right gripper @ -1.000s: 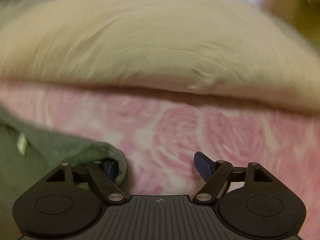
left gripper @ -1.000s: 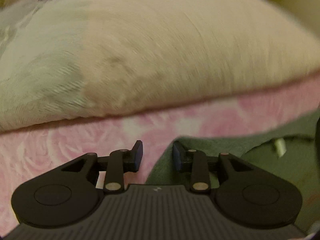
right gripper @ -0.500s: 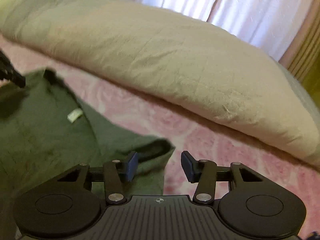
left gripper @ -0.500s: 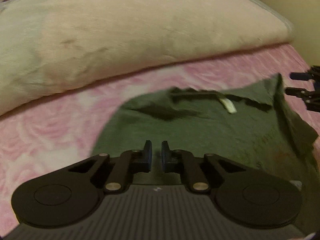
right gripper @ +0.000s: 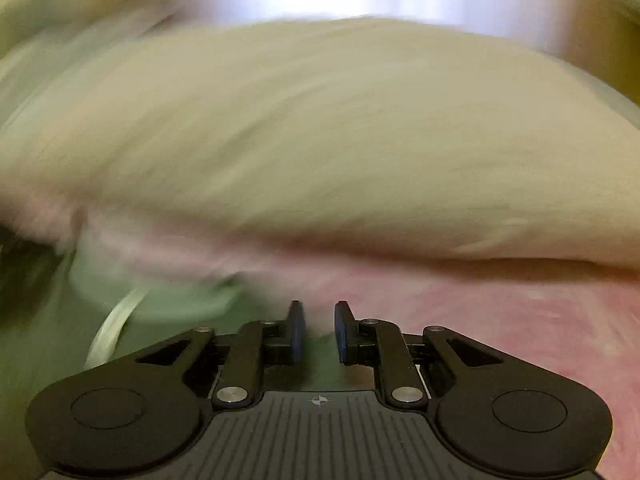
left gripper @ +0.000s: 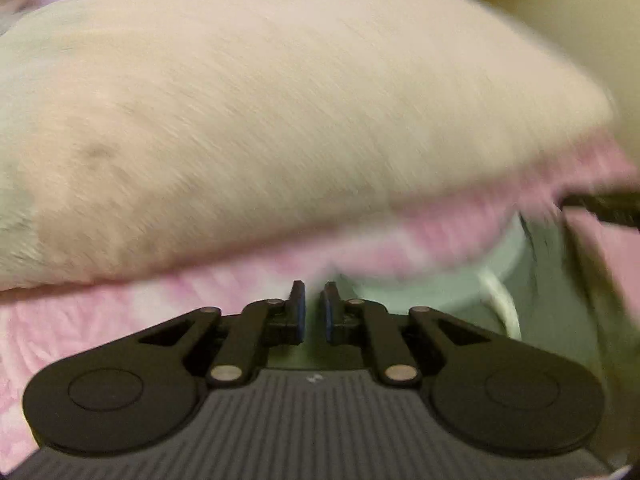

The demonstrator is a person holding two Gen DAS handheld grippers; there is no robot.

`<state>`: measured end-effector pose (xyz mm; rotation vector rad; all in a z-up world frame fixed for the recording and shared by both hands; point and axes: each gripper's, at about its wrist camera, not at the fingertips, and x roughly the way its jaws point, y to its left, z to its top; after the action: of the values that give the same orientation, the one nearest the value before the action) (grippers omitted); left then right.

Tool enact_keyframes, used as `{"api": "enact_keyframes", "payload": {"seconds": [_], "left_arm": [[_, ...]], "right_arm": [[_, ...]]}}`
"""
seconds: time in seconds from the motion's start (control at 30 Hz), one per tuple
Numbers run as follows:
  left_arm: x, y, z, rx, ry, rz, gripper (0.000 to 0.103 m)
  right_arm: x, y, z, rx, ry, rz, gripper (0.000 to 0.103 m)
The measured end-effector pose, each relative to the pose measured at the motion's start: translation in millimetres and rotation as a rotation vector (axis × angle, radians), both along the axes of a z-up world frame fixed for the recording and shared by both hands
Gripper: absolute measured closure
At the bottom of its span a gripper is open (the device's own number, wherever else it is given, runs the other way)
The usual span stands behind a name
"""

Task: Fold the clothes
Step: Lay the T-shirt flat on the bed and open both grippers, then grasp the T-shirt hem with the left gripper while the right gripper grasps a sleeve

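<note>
On the bed (left gripper: pixel 120 320), near its pillow (left gripper: pixel 280 120) end, your left claw (left gripper: pixel 312 312) tilts downward, clamped on the green garment (left gripper: pixel 552 312). Your right claw (right gripper: pixel 318 330) tilts likewise, its jaws just closing over the garment's edge, a narrow gap left.

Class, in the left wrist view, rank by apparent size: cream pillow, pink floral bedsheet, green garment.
1. Cream pillow, largest.
2. Pink floral bedsheet and green garment: unsure, since both are blurred and partly hidden.
</note>
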<state>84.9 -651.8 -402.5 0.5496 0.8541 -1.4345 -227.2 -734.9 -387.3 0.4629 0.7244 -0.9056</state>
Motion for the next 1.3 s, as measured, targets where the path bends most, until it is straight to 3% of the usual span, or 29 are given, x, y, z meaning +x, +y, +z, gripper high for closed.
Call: {"api": "enact_keyframes", "payload": {"seconds": [0.03, 0.07, 0.1, 0.17, 0.27, 0.43, 0.63, 0.7, 0.8, 0.83, 0.87, 0.9, 0.93, 0.97, 1.03, 1.13, 1.23, 1.3], "left_arm": [[6.1, 0.0, 3.1, -0.014, 0.016, 0.05, 0.095], [10.0, 4.4, 6.0, -0.019, 0.026, 0.077, 0.095], [13.2, 10.2, 8.7, -0.023, 0.036, 0.097, 0.095], [14.2, 35.0, 11.8, -0.011, 0.044, 0.101, 0.095], [13.6, 85.0, 13.1, 0.019, 0.057, 0.115, 0.095], [5.9, 169.8, 13.9, 0.088, 0.11, 0.196, 0.095], [-16.8, 225.0, 19.3, 0.137, 0.153, 0.24, 0.095], [-19.9, 231.3, 21.8, 0.138, 0.152, 0.246, 0.095], [-21.1, 236.7, 27.4, 0.131, 0.154, 0.259, 0.095], [-21.1, 237.9, 30.3, 0.124, 0.155, 0.262, 0.095], [-21.2, 238.9, 33.9, 0.116, 0.149, 0.261, 0.095], [-21.3, 239.7, 37.5, 0.109, 0.142, 0.261, 0.095], [-21.7, 240.0, 40.5, 0.103, 0.135, 0.262, 0.095], [-22.0, 239.9, 42.6, 0.097, 0.131, 0.265, 0.095], [-21.1, 239.6, 46.4, 0.087, 0.129, 0.276, 0.095], [-17.1, 238.9, 47.2, 0.085, 0.141, 0.303, 0.095], [-13.7, 236.9, 43.5, 0.091, 0.158, 0.328, 0.095], [-13.6, 235.5, 39.0, 0.097, 0.161, 0.336, 0.095]], "right_arm": [[-15.3, -13.2, 6.0, 0.033, -0.044, -0.108, 0.088], [-28.0, -15.1, 11.5, 0.056, -0.083, -0.128, 0.088], [-40.4, -15.8, 17.1, 0.077, -0.117, -0.142, 0.088], [-60.0, 11.2, 28.7, 0.049, -0.081, -0.07, 0.085], [-84.4, 71.2, 41.1, -0.013, -0.009, 0.048, 0.031], [-81.6, 179.6, 31.6, -0.081, 0.091, 0.292, 0.032], [-38.7, 249.4, -26.2, -0.333, 0.44, 0.655, 0.032], [-27.5, 253.8, -43.1, -0.421, 0.539, 0.721, 0.05], [-19.3, 243.0, -55.8, -0.478, 0.642, 0.756, 0.057], [-19.8, 238.2, -53.2, -0.477, 0.636, 0.759, 0.062], [-24.0, 229.0, -44.5, -0.446, 0.585, 0.722, 0.094], [-28.3, 219.9, -35.8, -0.415, 0.535, 0.686, 0.1], [-33.4, 209.7, -26.1, -0.378, 0.477, 0.642, 0.1], [-45.5, 191.8, -8.8, -0.296, 0.358, 0.534, 0.1], [-76.9, 151.1, 17.4, -0.162, 0.154, 0.262, 0.1], [-132.5, 98.5, 31.4, -0.041, -0.042, -0.091, 0.1], [-170.0, 57.6, 13.5, 0.127, -0.176, -0.234, 0.099], [-182.8, 37.8, -8.1, 0.215, -0.198, -0.302, 0.099]]}}
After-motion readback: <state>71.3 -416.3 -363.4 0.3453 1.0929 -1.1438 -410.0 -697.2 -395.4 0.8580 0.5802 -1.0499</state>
